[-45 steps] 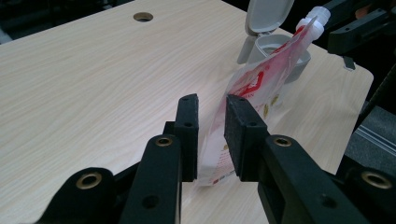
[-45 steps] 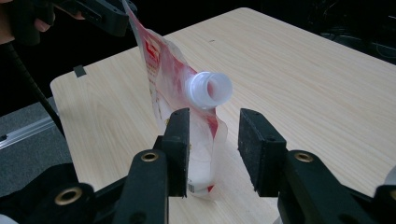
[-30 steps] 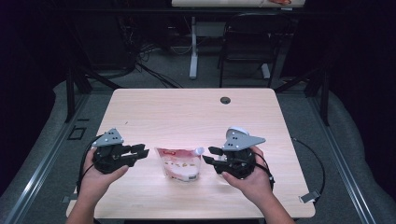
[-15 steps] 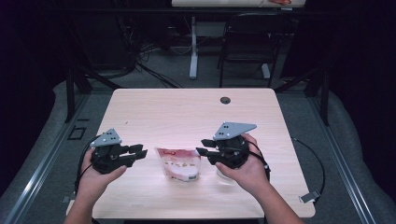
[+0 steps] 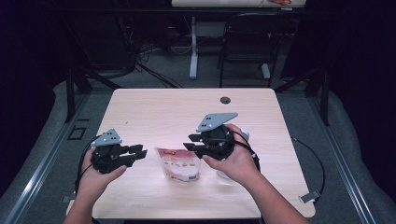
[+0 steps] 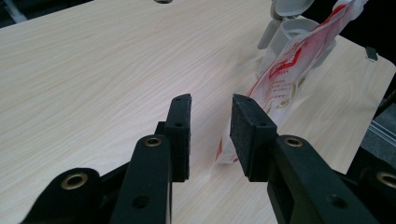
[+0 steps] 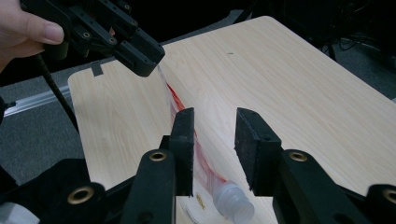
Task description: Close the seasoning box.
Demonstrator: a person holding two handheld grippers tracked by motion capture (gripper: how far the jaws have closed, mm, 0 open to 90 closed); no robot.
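Observation:
A red-and-white spouted pouch lies on the wooden table between my two grippers. In the left gripper view the pouch stands beyond and right of my open left gripper, whose jaws hold nothing. In the high view the left gripper points right at the pouch from a short gap away. My right gripper hovers over the pouch's far right corner, open. In the right gripper view its jaws straddle the air above the pouch's white cap without touching it.
A pale plastic container stands just behind the pouch, partly hidden by the right hand in the high view. A small dark hole marks the table's far side. Bare wood spreads across the far half. Chairs and table legs stand beyond.
The right gripper has risen and shifted left and farther, from beside the pouch's cap to above the pouch. The left gripper has barely moved. The pouch lies where it was.

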